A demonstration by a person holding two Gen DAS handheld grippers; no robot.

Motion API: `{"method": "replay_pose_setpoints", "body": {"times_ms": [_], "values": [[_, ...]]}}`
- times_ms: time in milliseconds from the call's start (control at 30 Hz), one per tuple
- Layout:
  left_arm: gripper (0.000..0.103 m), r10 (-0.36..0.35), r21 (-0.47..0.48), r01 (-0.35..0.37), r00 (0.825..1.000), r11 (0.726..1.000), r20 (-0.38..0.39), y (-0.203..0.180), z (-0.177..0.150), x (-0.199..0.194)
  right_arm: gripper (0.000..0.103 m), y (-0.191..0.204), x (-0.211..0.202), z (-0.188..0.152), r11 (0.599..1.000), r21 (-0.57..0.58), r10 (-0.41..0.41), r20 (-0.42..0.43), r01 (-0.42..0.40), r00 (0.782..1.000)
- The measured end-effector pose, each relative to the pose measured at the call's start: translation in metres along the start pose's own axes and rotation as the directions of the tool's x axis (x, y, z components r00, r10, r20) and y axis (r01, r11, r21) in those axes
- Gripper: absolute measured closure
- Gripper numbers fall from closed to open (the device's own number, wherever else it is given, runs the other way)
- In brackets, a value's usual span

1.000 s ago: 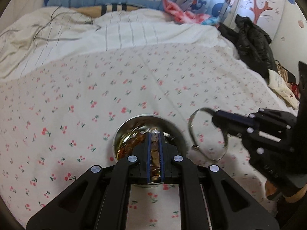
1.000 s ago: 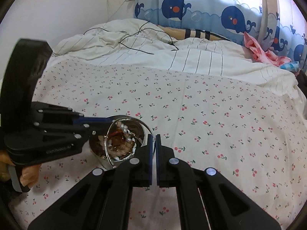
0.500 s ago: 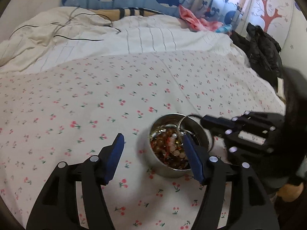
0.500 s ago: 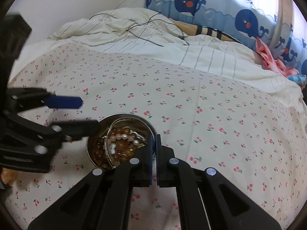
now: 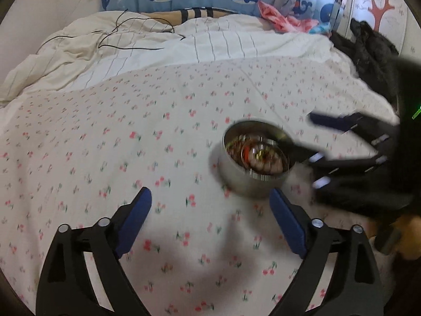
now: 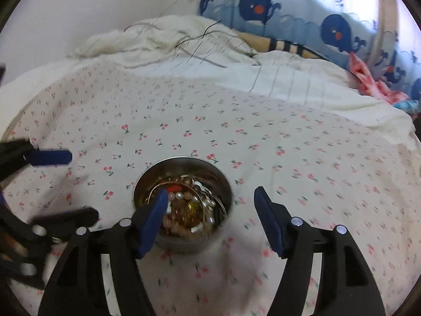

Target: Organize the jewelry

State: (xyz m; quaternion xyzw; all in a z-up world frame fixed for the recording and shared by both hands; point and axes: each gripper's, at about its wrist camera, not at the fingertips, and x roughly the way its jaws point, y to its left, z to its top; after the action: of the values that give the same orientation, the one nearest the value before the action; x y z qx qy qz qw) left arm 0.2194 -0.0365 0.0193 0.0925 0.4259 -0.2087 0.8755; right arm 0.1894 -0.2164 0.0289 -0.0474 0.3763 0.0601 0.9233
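Note:
A round steel bowl (image 5: 236, 181) stands on the cherry-print bedsheet and holds a tangle of beads, pearls and thin wire bangles (image 6: 189, 205). It also shows in the right wrist view (image 6: 184, 245). My left gripper (image 5: 210, 210) is open and empty, just left of and nearer than the bowl. My right gripper (image 6: 210, 210) is open and empty, its left finger (image 6: 155, 216) over the bowl's near rim. In the left wrist view the right gripper (image 5: 310, 134) reaches in from the right, blurred.
A striped white duvet (image 5: 184, 50) with a thin black cable (image 5: 126, 34) lies bunched at the far end of the bed. Black clothing (image 5: 373, 50) is piled at the right edge. A whale-print curtain (image 6: 315, 21) hangs behind.
Both grippers have opened. The left let go of the bead strand and drew back left. The right let go of the wire bangle, which now lies in the bowl.

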Motion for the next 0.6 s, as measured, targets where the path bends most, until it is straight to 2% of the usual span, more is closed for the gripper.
{"method": "replay_pose_setpoints", "body": {"times_ms": [33,100,200,267,333,400,467,600], "values": [[0.013,0.015,-0.003,-0.015,1.000,1.000,-0.004,-0.002,-0.006,-0.001,0.036,-0.001,-0.008,-0.005,1.000,0.012,-0.013,0.004,0.013,1.000],[0.011,0.037,-0.020,-0.037,0.999,0.999,-0.002,-0.006,-0.016,-0.005,0.020,-0.001,-0.028,-0.024,0.998,0.050,-0.048,0.004,0.047,0.999],[0.009,0.059,-0.067,-0.058,0.998,0.996,0.007,-0.007,-0.028,-0.012,0.013,0.003,-0.044,-0.053,0.992,0.085,-0.089,-0.026,0.091,0.996],[0.008,0.066,-0.108,-0.064,0.998,0.992,0.017,-0.007,-0.035,-0.014,0.012,0.001,-0.049,-0.067,0.986,0.134,-0.095,-0.036,0.099,0.995],[0.008,0.066,-0.110,-0.064,0.998,0.992,0.016,-0.009,-0.036,-0.012,0.012,-0.004,-0.051,-0.077,0.974,0.203,-0.094,-0.034,0.099,0.995],[0.008,0.094,-0.106,-0.091,0.995,0.990,0.026,-0.011,-0.038,-0.013,0.012,-0.005,-0.049,-0.075,0.972,0.204,-0.113,-0.037,0.118,0.993],[0.008,0.097,-0.106,-0.093,0.995,0.990,0.032,-0.012,-0.037,-0.014,0.012,-0.005,-0.049,-0.073,0.970,0.195,-0.140,-0.026,0.142,0.990],[0.008,0.097,-0.106,-0.092,0.994,0.990,0.042,-0.012,-0.037,-0.018,0.012,-0.005,-0.046,-0.074,0.970,0.195,-0.143,-0.033,0.147,0.989]]}}
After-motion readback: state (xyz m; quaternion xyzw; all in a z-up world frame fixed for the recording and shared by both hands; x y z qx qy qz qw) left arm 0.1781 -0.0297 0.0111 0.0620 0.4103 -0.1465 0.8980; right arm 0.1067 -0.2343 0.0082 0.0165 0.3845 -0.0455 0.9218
